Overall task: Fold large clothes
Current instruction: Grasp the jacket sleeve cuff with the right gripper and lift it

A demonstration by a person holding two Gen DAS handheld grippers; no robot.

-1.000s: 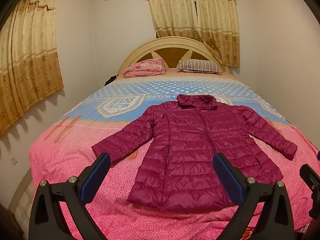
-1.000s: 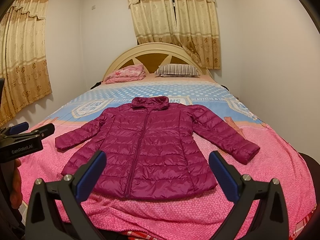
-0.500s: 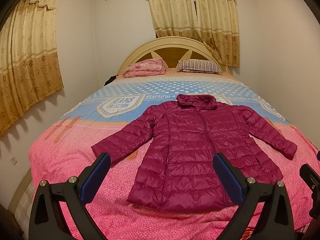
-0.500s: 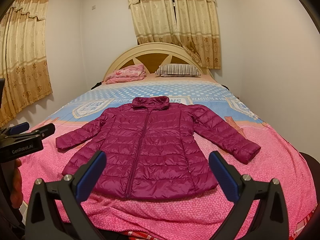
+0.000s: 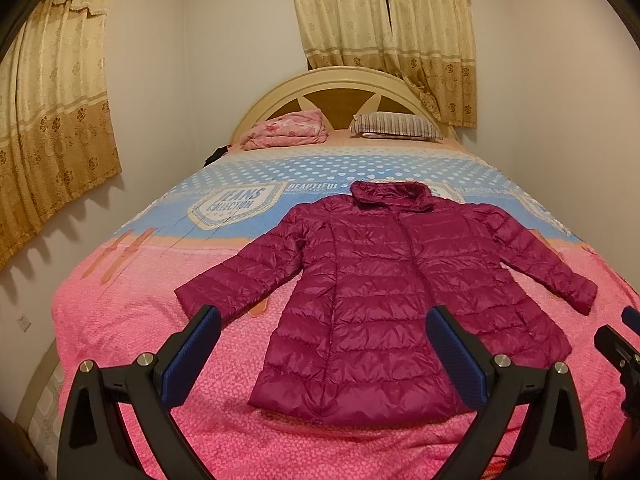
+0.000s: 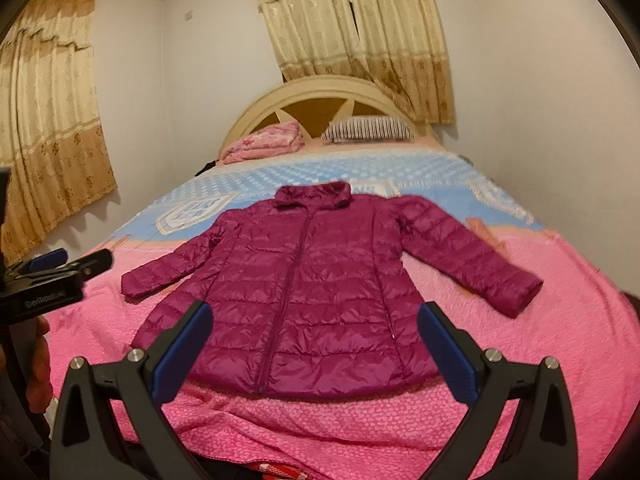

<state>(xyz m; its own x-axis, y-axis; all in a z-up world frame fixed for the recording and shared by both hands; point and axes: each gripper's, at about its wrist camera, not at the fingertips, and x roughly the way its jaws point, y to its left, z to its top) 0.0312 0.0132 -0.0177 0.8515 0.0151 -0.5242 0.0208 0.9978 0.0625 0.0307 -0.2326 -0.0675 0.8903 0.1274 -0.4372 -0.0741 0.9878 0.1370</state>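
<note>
A magenta quilted puffer jacket [image 5: 384, 288] lies flat and zipped on the bed, collar toward the headboard, both sleeves spread outward; it also shows in the right wrist view [image 6: 304, 288]. My left gripper [image 5: 324, 340] is open and empty, held above the foot of the bed before the jacket's hem. My right gripper [image 6: 314, 336] is open and empty, also short of the hem. The left gripper shows at the left edge of the right wrist view [image 6: 60, 268].
The bed [image 5: 120, 340] has a pink and blue cover. A folded pink blanket [image 5: 286, 130] and a striped pillow [image 5: 396, 124] lie by the cream headboard [image 5: 340, 80]. Walls stand close on both sides, with curtains [image 5: 52, 120] on the left.
The right gripper has moved a little forward and toward the jacket, which now looks larger in its view. The left gripper has barely moved.
</note>
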